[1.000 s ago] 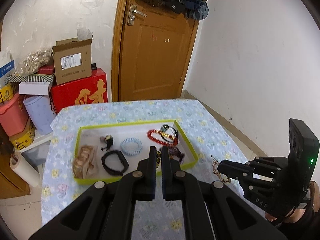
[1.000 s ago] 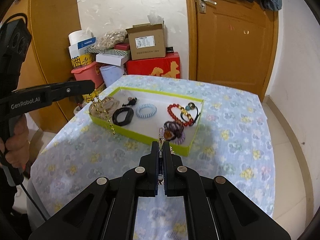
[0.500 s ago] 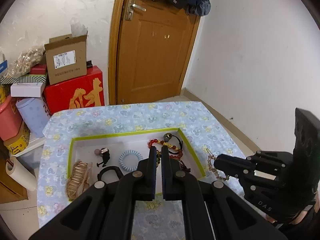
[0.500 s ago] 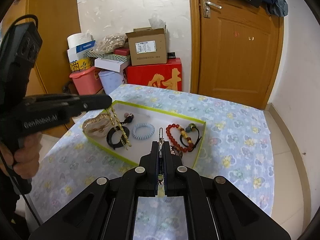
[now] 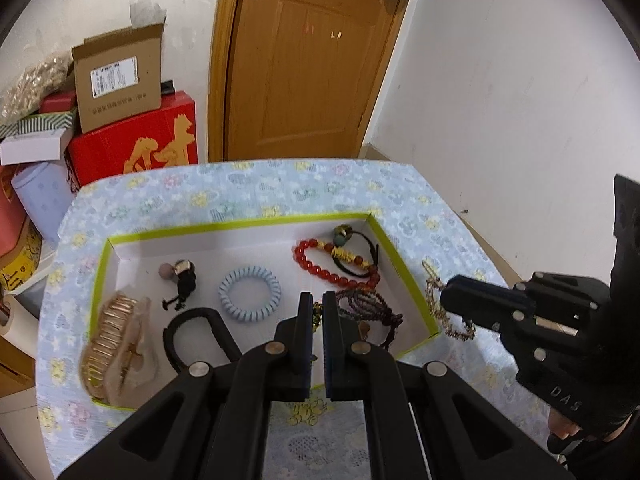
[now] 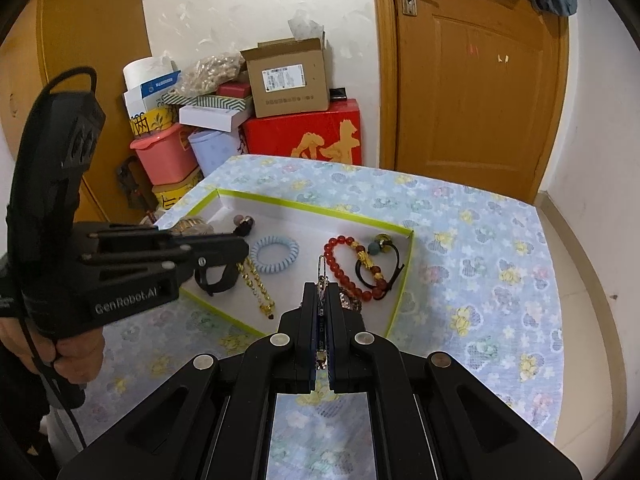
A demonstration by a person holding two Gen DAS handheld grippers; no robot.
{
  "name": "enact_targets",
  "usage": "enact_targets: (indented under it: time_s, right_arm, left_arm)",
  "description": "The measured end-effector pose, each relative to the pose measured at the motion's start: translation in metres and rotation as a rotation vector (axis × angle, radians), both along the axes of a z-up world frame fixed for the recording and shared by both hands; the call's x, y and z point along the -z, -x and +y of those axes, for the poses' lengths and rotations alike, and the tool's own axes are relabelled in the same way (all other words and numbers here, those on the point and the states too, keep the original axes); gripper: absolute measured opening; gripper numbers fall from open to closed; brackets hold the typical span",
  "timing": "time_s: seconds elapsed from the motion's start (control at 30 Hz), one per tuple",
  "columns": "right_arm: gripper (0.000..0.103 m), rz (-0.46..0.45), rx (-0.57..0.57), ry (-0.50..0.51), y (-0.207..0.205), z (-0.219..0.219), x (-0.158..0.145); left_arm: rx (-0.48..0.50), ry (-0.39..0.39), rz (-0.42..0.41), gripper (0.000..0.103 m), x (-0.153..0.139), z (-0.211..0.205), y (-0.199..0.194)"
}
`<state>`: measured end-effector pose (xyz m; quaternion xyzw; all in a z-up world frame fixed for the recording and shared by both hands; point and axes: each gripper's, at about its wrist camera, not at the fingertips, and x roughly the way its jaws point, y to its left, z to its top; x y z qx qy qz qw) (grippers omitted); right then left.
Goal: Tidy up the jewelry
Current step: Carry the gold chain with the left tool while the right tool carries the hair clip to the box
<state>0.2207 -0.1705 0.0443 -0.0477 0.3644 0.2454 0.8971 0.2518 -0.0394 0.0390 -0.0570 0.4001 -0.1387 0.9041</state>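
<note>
Tray: a shallow white cardboard tray with a lime-green rim [image 5: 394, 256] sits on the desk [image 6: 480, 240], which is covered with a pale blue flowered cloth.
Already in the tray: a red bead bracelet with gold charms [image 5: 320, 268], a light blue coiled hair tie [image 5: 250, 294], a black band [image 5: 192, 336], a dark purple bead strand [image 5: 368, 306], a gold ribbed bangle on a clear pouch [image 5: 110, 340] and a small black hair tie with pink beads [image 5: 180, 276].
Left gripper [image 5: 314, 308]: clenched on a gold bead chain [image 6: 256, 284], which dangles from its tips over the tray's near rim.
Right gripper [image 6: 322, 286]: clenched on a slim gold-and-silver chain with a clasp [image 5: 436, 304]; the left wrist view shows it hanging just outside the tray's right wall.
Progress: judging by the contents, most pieces are sorted; these two chains look like the last ones.
Left to do: lower each chain inside the rim and let go, probably without snagging the beads below.
</note>
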Motion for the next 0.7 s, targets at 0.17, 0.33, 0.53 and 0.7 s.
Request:
enact_targets:
  time_s: [0.17, 0.33, 0.53, 0.7]
  right_arm:
    - [0.003, 0.017, -0.002, 0.001, -0.007, 0.002, 0.008]
    - [0.003, 0.032, -0.005, 0.003, -0.013, 0.004, 0.014]
    - [0.003, 0.046, -0.01, 0.005, -0.025, 0.008, 0.022]
    - [0.003, 0.065, -0.024, 0.006, -0.037, 0.016, 0.029]
  left_arm:
    - [0.008, 0.003, 0.04, 0.004, 0.018, -0.001, -0.004]
    - [0.016, 0.007, 0.073, 0.004, 0.034, 0.0, -0.007]
    - [0.029, 0.013, 0.081, 0.005, 0.041, 0.0, -0.008]
    - [0.027, 0.022, 0.063, 0.005, 0.038, 0.004, -0.007]
